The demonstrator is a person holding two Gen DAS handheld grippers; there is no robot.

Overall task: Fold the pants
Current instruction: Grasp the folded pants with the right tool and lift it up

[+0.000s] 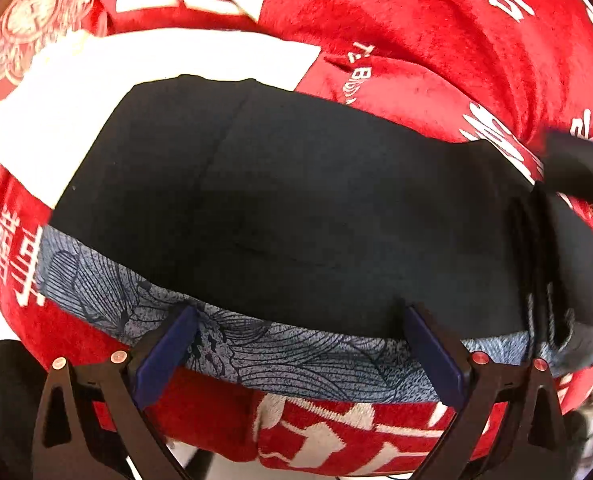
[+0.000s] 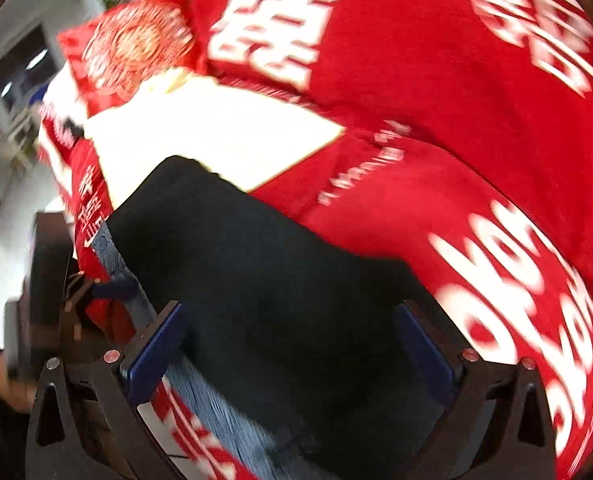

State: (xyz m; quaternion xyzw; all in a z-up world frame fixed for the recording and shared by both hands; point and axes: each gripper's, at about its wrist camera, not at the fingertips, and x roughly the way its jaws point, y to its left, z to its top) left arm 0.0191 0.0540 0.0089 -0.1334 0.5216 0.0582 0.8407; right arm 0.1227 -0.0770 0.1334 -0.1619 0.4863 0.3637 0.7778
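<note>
Bedding in red with white lettering point(image 1: 436, 28) carries the dark pants point(image 1: 296, 208), folded into a compact block atop a blue patterned cloth point(image 1: 280, 356). Left tool point(image 1: 300, 344) and right tool point(image 2: 292, 344) both hang released above it, grasping nothing. Folding looks nearly finished; next likely calls for smoothing or one last fold.

**Cloth and plastic surfaces**

The pants point(image 1: 296, 208) are matt black woven cloth, smooth. Under them lies a blue-grey printed fabric point(image 1: 256, 352) with fine line patterning. The red blanket point(image 1: 436, 40) looks plush and fuzzy. The left hand-held gripper point(image 1: 300, 344) has matt black plastic arms and blue pads.
</note>
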